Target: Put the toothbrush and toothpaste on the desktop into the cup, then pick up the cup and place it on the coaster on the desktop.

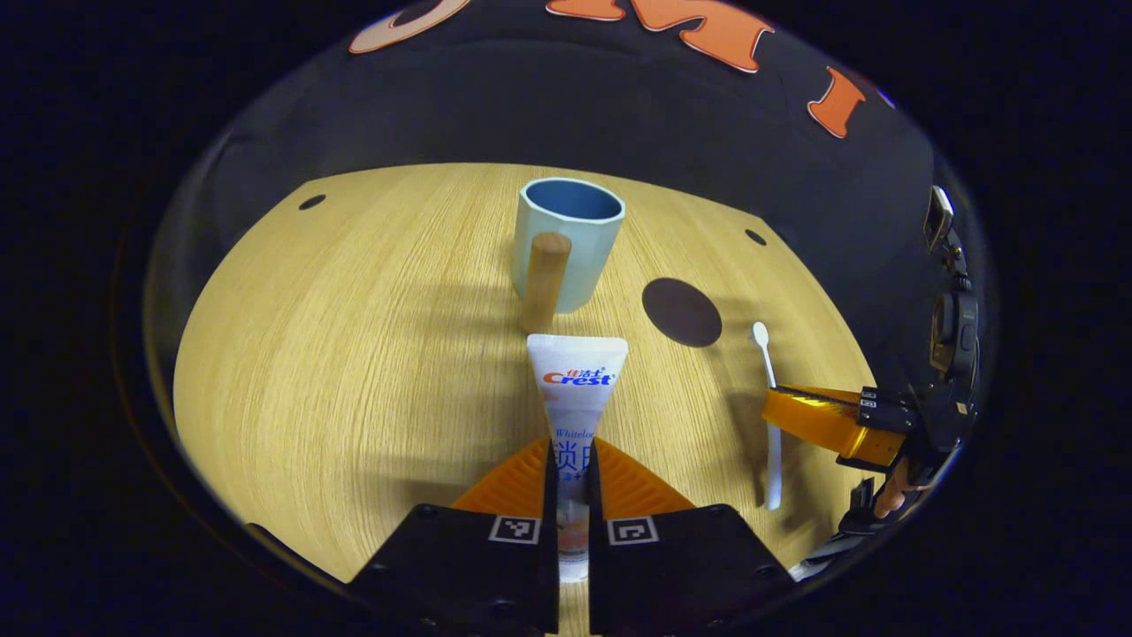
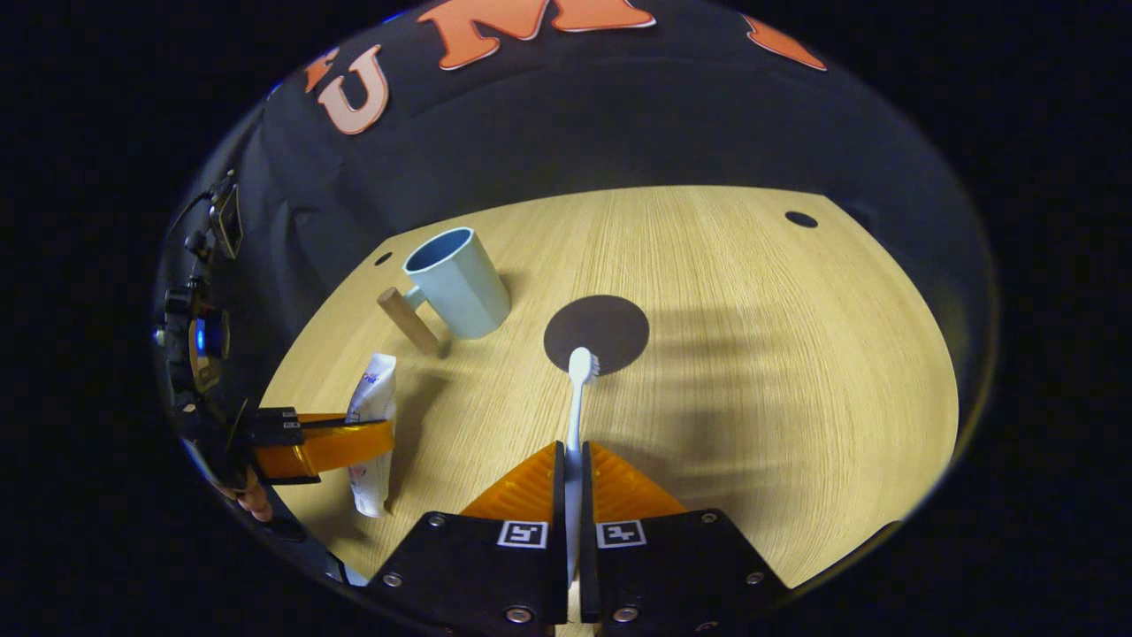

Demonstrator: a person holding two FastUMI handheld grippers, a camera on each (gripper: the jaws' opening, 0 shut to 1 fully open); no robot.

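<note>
My left gripper (image 1: 573, 456) is shut on a white toothpaste tube (image 1: 577, 389), whose flat crimped end points away from me toward the cup. The pale blue cup (image 1: 569, 243) with a wooden handle (image 1: 544, 281) stands upright beyond it. My right gripper (image 2: 572, 460) is shut on a white toothbrush (image 2: 577, 398); its bristle head lies at the near edge of the dark round coaster (image 2: 597, 329). In the right gripper view the cup (image 2: 458, 283) stands at the left, with the toothpaste tube (image 2: 371, 402) and the left gripper (image 2: 340, 445) below it. The left gripper view shows the toothbrush (image 1: 768, 372), the coaster (image 1: 681, 311) and the right gripper (image 1: 818, 420).
The wooden tabletop (image 1: 354, 354) has small dark holes (image 1: 311, 202) near its far corners. The black booth wall rises just behind the table. A hand (image 2: 255, 502) shows under the left gripper's body.
</note>
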